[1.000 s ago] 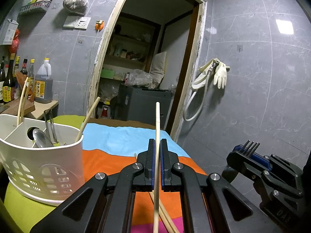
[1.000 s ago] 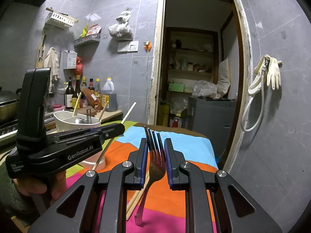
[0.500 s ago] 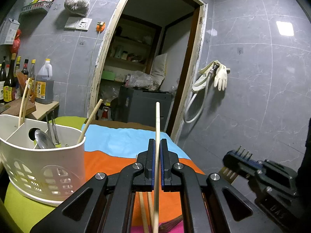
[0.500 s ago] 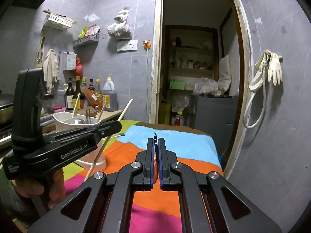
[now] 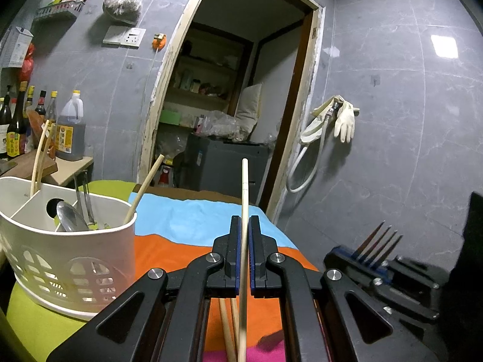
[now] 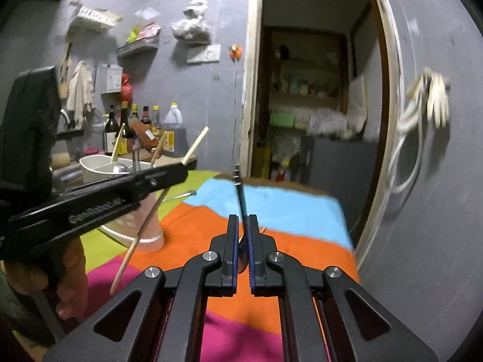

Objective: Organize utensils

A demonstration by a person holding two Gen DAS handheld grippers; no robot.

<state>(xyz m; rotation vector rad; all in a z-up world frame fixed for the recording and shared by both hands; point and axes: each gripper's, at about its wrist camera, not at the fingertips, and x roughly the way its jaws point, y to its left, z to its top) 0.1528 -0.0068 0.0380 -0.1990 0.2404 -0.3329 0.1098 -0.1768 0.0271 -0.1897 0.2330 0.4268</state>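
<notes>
Wooden chopstick (image 5: 243, 241) stands nearly upright, clamped in the left gripper (image 5: 245, 256); beside it the right gripper (image 6: 241, 242) pinches a fork (image 6: 240, 194) edge-on. Beyond and left of the chopstick sits the white caddy (image 5: 65, 250) on the striped worktop (image 5: 187, 220), already holding a spoon (image 5: 68, 215) and chopsticks. Such thin grips could pivot or slip during insertion, missing the compartment.

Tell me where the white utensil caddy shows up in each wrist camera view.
Left wrist: the white utensil caddy sits large at lower left, on the green part of the cloth.
Right wrist: the caddy is smaller, left of centre, partly behind the left gripper.
Shared landmark: the doorway.
</notes>
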